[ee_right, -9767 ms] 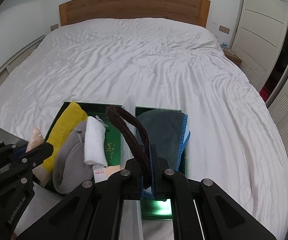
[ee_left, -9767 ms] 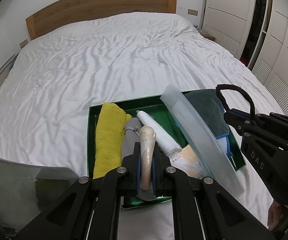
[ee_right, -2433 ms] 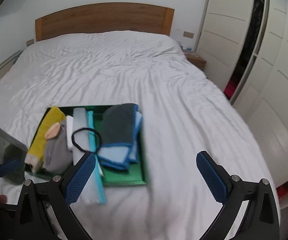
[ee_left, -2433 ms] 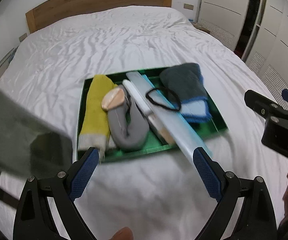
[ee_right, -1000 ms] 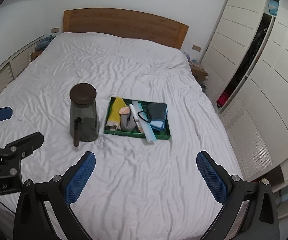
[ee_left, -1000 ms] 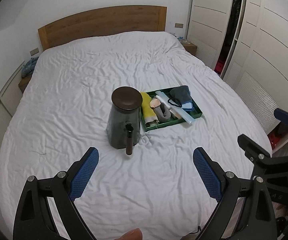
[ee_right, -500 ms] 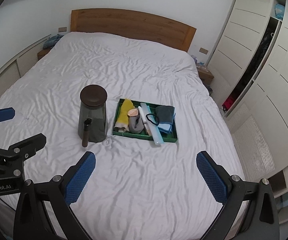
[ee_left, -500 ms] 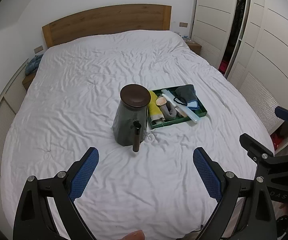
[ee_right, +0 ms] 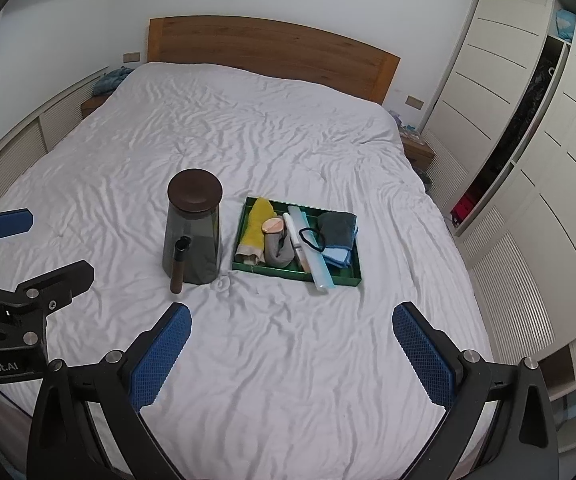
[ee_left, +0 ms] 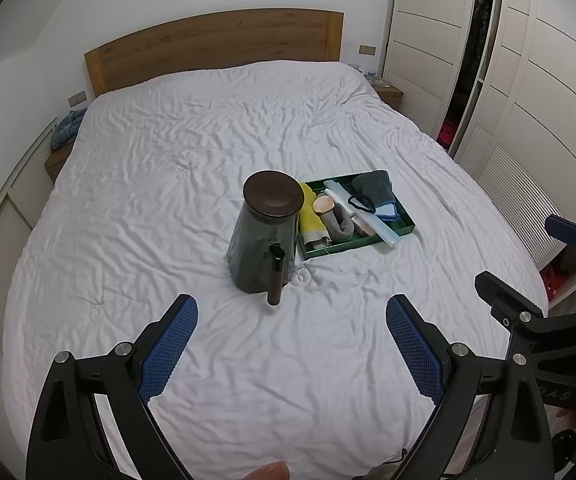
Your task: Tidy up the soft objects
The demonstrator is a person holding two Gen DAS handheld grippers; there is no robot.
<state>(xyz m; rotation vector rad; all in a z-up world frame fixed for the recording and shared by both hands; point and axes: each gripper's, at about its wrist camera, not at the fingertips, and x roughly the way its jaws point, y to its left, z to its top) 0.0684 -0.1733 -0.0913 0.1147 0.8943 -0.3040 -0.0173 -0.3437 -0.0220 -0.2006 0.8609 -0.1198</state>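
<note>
The bedroom shows a wide white bed [ee_left: 215,184] with the green tray [ee_right: 338,278] near its middle, beside a dark lidded jar [ee_right: 193,228]. Since ten seconds ago, I have let go of both items: the black hair band [ee_right: 312,238] and peach sponge [ee_right: 273,225] now lie in the tray. Left tongs [ee_left: 292,354] and right tongs [ee_right: 292,354] stand apart, empty, drawn well back. I judge the sorting finished.

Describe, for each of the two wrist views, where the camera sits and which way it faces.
Left wrist: rides the left gripper near the foot of the bed, facing the headboard; its open fingers and the right gripper show.
Right wrist: rides the right gripper, same heading; the left gripper shows at left.
Shared: dark canister, green tray.
</note>
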